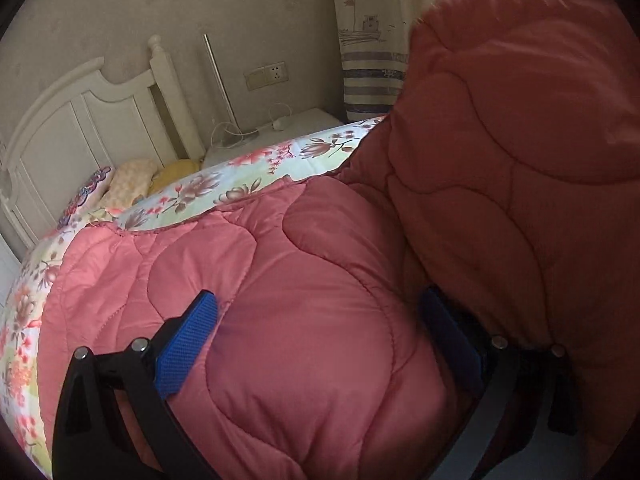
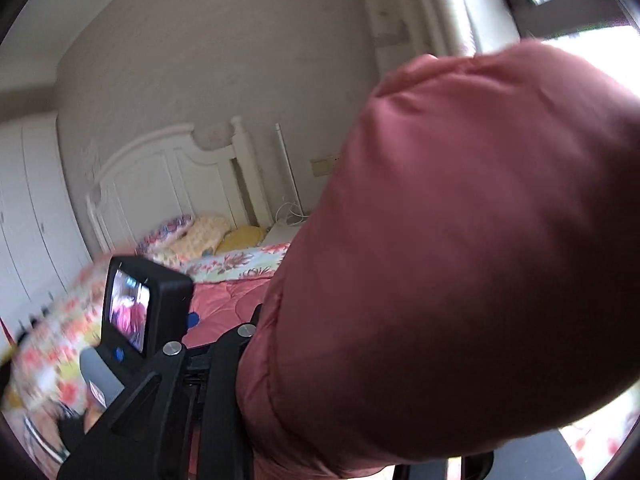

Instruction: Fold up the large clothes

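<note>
Bedroom walls in pale beige rise behind a bed (image 1: 256, 172) with a white wooden headboard (image 1: 80, 120); a white nightstand (image 1: 280, 132) stands at the bed's far corner, beside a curtain (image 1: 372, 40) printed with ships; pillows (image 1: 132, 184) lie against the headboard. Spread over the mattress is a floral sheet (image 1: 224, 188), and on top of it lies the task's thing, a large pink quilted garment (image 1: 300, 300), puffy and stitched in curved seams; it covers the near part of the bed, reaching the near edge.

In the left wrist view, the left tongs (image 1: 320, 340) stand wide apart, their blue pads (image 1: 184, 348) on either side of a thick mound of the padding; the pads seem to press into the fabric, yet they do not look closed on it; this reads as a hold spanning the bulk, likely to pin the garment while the other side is folded.

On the right, a broad flap of the same garment rises well above the bed; in the right wrist view it fills most of the frame in front of the right tongs (image 2: 256, 360); the fabric hides the fingertips, so I cannot tell how far they are closed, though the raised flap suggests they grip it, probably to carry it over the pinned part. The left-hand unit (image 2: 144, 312) shows near the bed's near edge.
</note>
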`<state>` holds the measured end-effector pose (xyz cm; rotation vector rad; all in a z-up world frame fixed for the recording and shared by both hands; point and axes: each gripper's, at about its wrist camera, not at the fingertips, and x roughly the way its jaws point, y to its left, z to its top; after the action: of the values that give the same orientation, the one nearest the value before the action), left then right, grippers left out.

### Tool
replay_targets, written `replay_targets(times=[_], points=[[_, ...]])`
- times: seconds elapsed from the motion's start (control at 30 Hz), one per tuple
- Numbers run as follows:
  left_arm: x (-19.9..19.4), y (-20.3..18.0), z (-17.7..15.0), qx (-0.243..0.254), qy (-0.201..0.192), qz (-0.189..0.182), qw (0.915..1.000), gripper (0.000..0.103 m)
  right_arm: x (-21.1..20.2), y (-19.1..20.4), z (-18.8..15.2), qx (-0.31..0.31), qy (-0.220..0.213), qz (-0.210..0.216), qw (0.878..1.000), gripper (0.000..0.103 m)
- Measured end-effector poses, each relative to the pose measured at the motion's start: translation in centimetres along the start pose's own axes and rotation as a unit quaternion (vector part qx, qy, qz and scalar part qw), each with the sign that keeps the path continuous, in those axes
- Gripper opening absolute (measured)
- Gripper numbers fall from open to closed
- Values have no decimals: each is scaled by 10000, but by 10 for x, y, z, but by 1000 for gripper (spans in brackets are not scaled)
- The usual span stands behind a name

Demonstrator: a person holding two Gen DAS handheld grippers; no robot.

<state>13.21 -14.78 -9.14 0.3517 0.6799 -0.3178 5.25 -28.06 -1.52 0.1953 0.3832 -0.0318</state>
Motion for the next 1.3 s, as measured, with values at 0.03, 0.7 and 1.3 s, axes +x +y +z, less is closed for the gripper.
replay_targets(times=[0.03,0.7,1.3], points=[[0,0,0,21,42,-8,10000,101,0,5,0,-89,14,-64,9999,37],[-82,270,-73,-2778,-88,-135,9605,98,79,233,-114,-5818,700,-978,8044,53],[-75,156,92,-207,-23,-1340,9908,101,97,205,-151,-6402,387,-1571,7510,58]])
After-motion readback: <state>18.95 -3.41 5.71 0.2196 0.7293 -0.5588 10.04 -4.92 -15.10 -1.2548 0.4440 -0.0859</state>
